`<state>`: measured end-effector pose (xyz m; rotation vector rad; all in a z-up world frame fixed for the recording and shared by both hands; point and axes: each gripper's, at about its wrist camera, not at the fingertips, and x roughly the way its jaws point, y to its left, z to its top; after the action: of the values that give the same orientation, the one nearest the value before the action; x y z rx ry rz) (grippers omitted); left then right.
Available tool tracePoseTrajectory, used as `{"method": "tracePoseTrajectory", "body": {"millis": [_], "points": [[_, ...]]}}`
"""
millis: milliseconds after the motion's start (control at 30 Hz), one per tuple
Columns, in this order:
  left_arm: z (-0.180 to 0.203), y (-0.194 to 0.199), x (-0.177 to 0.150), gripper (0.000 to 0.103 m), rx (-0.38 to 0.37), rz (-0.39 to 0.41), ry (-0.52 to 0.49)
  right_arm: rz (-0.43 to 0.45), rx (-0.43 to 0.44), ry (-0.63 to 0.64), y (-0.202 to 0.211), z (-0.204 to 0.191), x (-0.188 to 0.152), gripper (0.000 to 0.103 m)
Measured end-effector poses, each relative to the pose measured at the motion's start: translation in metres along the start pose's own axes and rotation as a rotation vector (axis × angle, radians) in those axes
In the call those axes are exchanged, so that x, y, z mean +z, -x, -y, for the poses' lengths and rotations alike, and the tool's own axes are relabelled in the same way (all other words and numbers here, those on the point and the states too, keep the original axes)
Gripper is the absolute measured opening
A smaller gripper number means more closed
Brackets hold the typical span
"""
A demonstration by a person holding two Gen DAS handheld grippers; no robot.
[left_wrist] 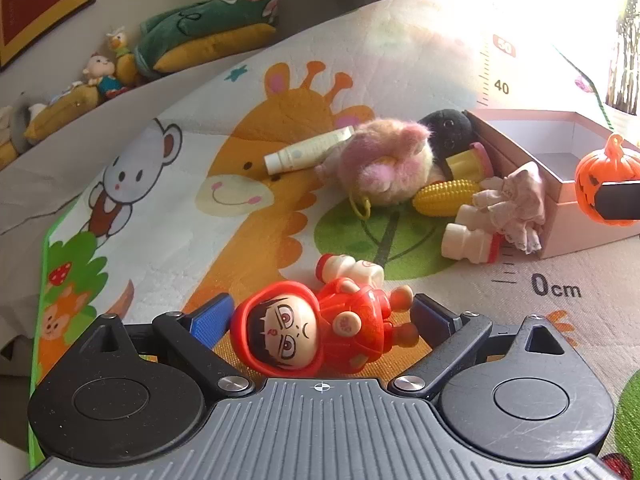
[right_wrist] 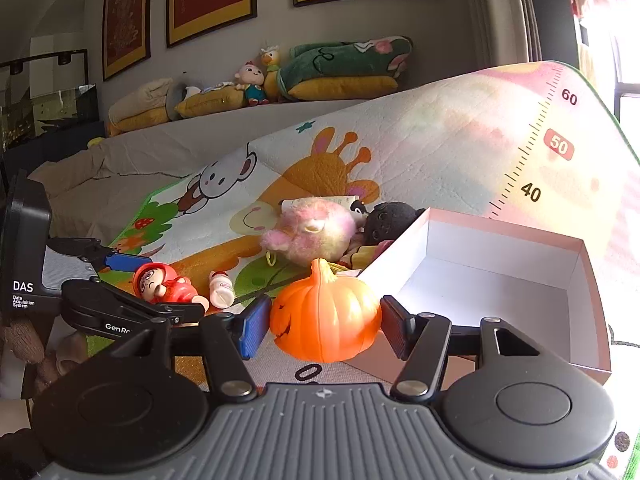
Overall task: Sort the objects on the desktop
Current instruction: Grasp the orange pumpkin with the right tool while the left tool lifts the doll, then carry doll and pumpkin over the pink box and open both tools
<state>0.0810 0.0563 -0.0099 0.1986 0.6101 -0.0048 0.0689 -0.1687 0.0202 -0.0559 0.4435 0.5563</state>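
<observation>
My left gripper (left_wrist: pixel 320 316) is open around a red hooded doll figure (left_wrist: pixel 316 328) lying on the play mat; its pads stand on either side of the doll, apart from it. It also shows in the right wrist view (right_wrist: pixel 168 284). My right gripper (right_wrist: pixel 324 326) is shut on an orange pumpkin toy (right_wrist: pixel 326 316) and holds it in front of the near left corner of an open pink box (right_wrist: pixel 500 280). The pumpkin also shows at the right edge of the left wrist view (left_wrist: pixel 604 184), in front of the box (left_wrist: pixel 560 152).
A pile lies left of the box: pink plush (left_wrist: pixel 384 160), black plush (left_wrist: pixel 448 128), white tube (left_wrist: pixel 308 152), toy corn (left_wrist: pixel 444 196), small milk bottles (left_wrist: pixel 472 240), a lace cloth (left_wrist: pixel 516 204). Another bottle (left_wrist: pixel 352 270) lies beyond the doll. Cushions and toys line a far ledge (right_wrist: pixel 280 80).
</observation>
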Motion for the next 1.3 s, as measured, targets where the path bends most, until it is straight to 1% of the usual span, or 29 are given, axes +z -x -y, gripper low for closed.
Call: {"method": "tracePoseTrajectory", "body": {"millis": [167, 267, 367, 467, 567, 633, 700, 833, 900, 1000, 1067, 1200, 1300], "points": [[0.016, 0.022, 0.014, 0.098, -0.042, 0.051, -0.024, 0.026, -0.029, -0.029, 0.021, 0.017, -0.007, 0.059], [0.033, 0.037, 0.031, 0.098, -0.105, 0.105, -0.044, 0.046, -0.063, -0.057, 0.032, 0.032, -0.008, 0.059], [0.054, 0.043, 0.051, 0.098, -0.176, 0.15, -0.068, 0.071, -0.11, -0.082, 0.04, 0.049, -0.006, 0.06], [0.085, 0.039, 0.076, 0.098, -0.256, 0.195, -0.104, 0.092, -0.169, -0.103, 0.042, 0.069, 0.002, 0.06], [0.112, 0.027, 0.098, 0.098, -0.312, 0.221, -0.142, 0.088, -0.232, -0.089, 0.033, 0.086, 0.009, 0.06], [0.129, 0.012, 0.111, 0.098, -0.358, 0.209, -0.142, 0.065, -0.296, -0.067, 0.023, 0.096, 0.01, 0.06], [0.14, -0.003, 0.12, 0.098, -0.393, 0.188, -0.134, 0.04, -0.316, -0.068, 0.014, 0.107, 0.009, 0.06], [0.156, -0.024, 0.123, 0.098, -0.414, 0.174, -0.149, 0.006, -0.333, -0.057, 0.005, 0.115, 0.004, 0.06], [0.158, -0.032, 0.12, 0.098, -0.432, 0.156, -0.146, -0.006, -0.334, -0.061, 0.003, 0.116, 0.001, 0.06], [0.158, -0.04, 0.116, 0.098, -0.441, 0.134, -0.13, -0.013, -0.339, -0.067, 0.001, 0.114, -0.003, 0.06], [0.153, -0.038, 0.114, 0.097, -0.446, 0.138, -0.112, -0.017, -0.343, -0.066, 0.001, 0.112, -0.005, 0.061], [0.136, -0.025, 0.112, 0.097, -0.44, 0.174, -0.094, -0.015, -0.346, -0.063, 0.004, 0.106, -0.005, 0.061], [0.113, -0.015, 0.105, 0.097, -0.397, 0.194, -0.08, -0.004, -0.342, -0.056, 0.008, 0.099, -0.002, 0.061]]}}
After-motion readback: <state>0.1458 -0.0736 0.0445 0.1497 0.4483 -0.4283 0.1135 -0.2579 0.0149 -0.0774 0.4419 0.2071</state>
